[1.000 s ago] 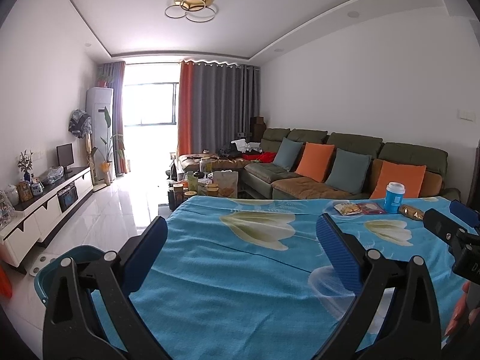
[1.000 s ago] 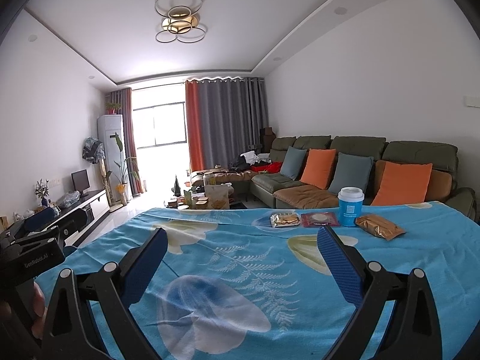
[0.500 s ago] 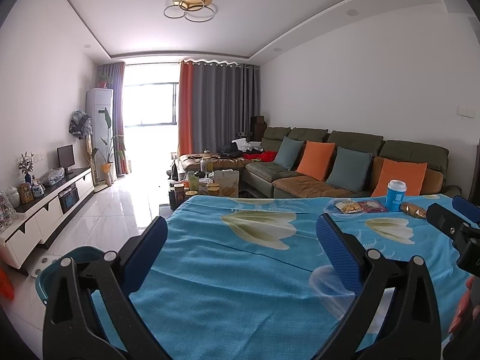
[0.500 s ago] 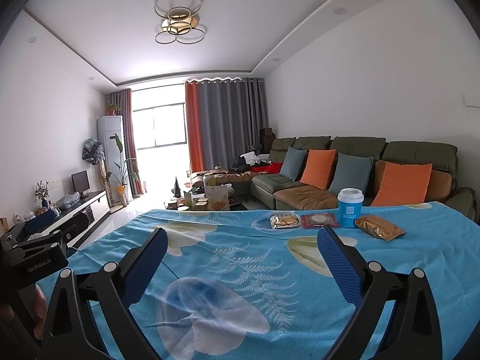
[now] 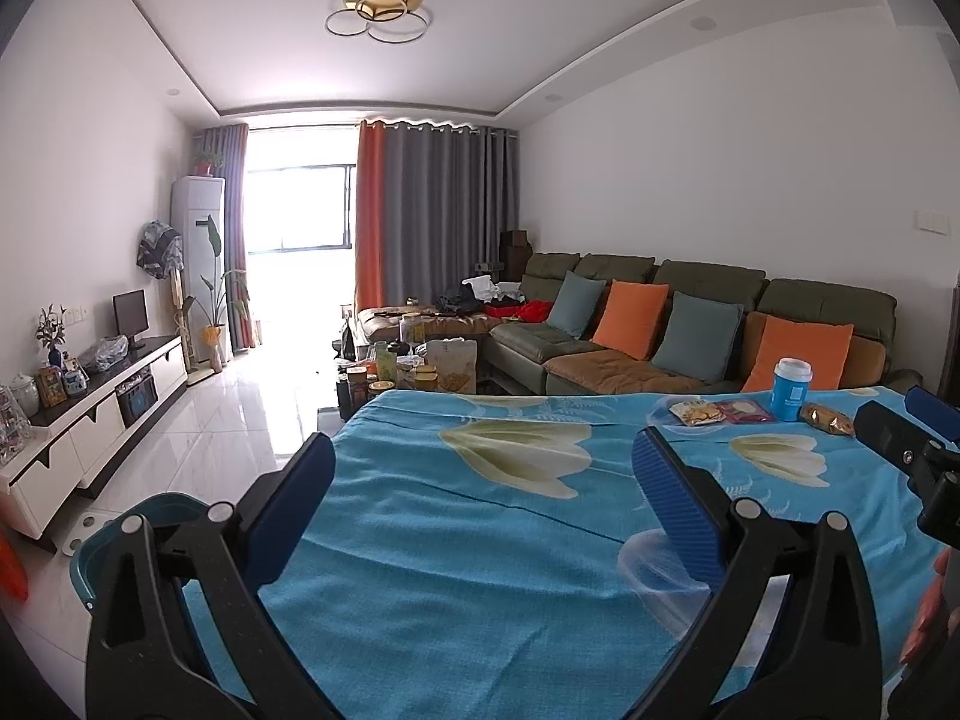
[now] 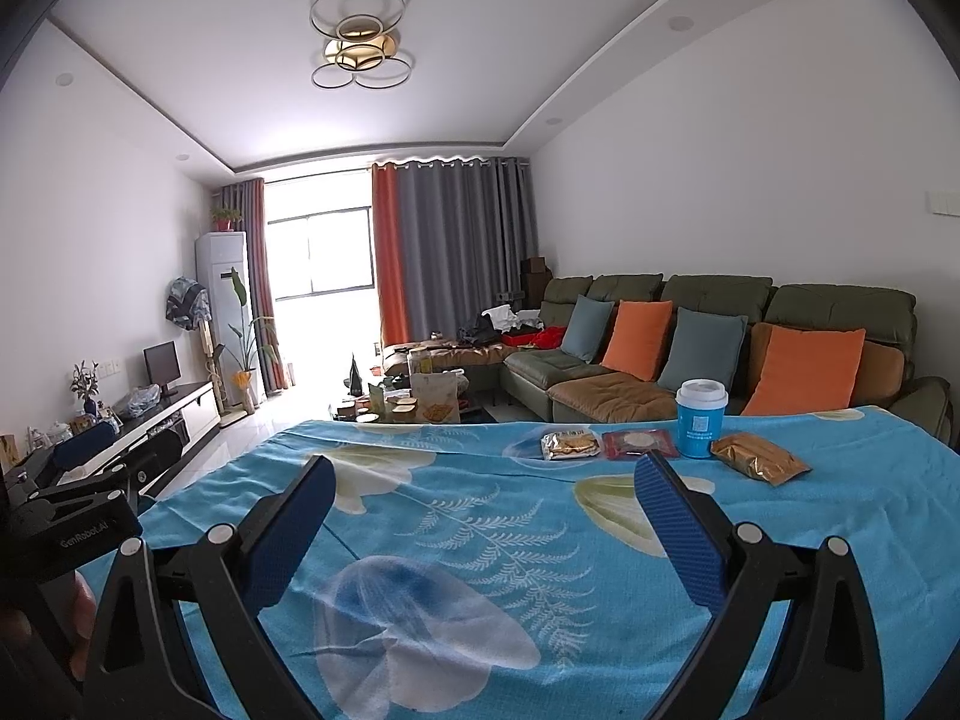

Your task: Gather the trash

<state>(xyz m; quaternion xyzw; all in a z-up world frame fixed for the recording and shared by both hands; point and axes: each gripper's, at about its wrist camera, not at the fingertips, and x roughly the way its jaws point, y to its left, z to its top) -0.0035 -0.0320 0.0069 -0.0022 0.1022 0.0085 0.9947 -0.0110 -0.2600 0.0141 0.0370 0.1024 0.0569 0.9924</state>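
Four pieces of trash were seen lined up at the far edge of the table (image 6: 480, 540): a cracker packet (image 6: 570, 444), a red wrapper (image 6: 639, 443), a blue lidded cup (image 6: 701, 417) and a gold foil pouch (image 6: 759, 465). Both tools were held level and low over the blue floral cloth, well short of the items. The right tool (image 6: 480, 504) was spread wide and empty, as was the left tool (image 5: 483, 489). A teal bin (image 5: 135, 531) was visible beside the table's left edge. It was judged that the cup could be tipped by a careless reach, and that the flat wrappers could be missed or the cloth snagged.
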